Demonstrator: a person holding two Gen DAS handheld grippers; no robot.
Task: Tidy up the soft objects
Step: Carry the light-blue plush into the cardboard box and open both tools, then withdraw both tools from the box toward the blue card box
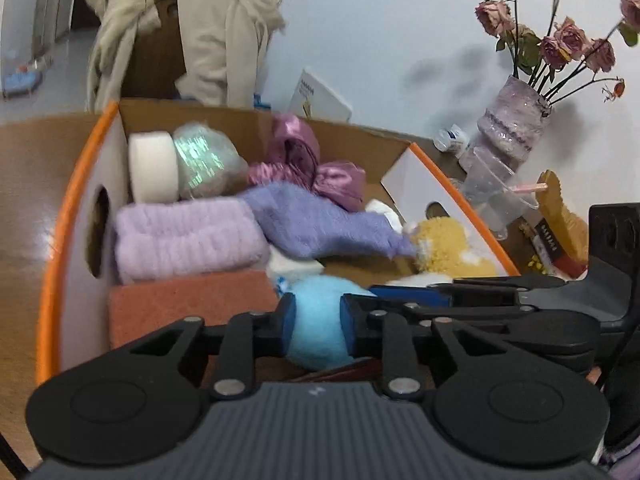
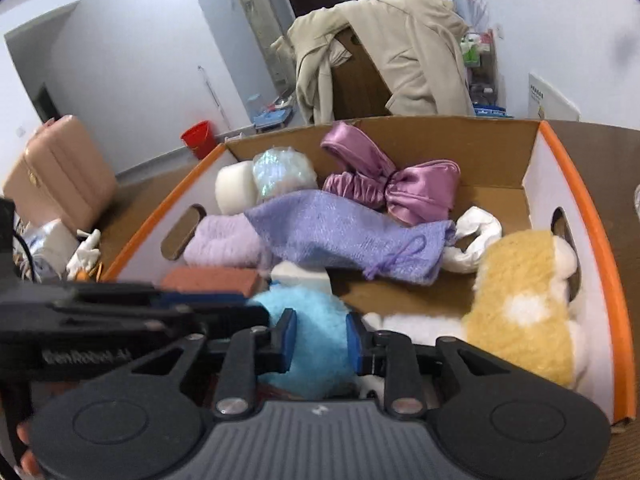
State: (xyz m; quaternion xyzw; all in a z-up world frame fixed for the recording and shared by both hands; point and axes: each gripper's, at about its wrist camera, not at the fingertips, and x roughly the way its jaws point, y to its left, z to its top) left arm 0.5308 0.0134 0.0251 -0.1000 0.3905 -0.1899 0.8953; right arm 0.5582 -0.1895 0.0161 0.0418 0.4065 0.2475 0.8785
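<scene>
A fluffy light-blue plush (image 1: 318, 322) sits at the near end of an orange-rimmed cardboard box (image 1: 60, 216). My left gripper (image 1: 318, 320) is shut on it from one side. My right gripper (image 2: 321, 342) is shut on the same blue plush (image 2: 316, 344) from the other side, and shows in the left wrist view (image 1: 500, 300) at the right. In the box lie a purple knit cloth (image 2: 340, 236), a lilac towel (image 1: 188, 236), a pink satin bow (image 2: 392, 184), a terracotta sponge (image 1: 192, 304), a white foam roll (image 1: 154, 168) and a yellow plush (image 2: 520, 300).
A vase of dried roses (image 1: 516, 128) and a clear holder (image 1: 492, 188) stand right of the box on the brown table. A chair draped with a beige coat (image 2: 384, 68) is behind the box. A pink suitcase (image 2: 60, 176) and red bucket (image 2: 198, 138) stand on the floor.
</scene>
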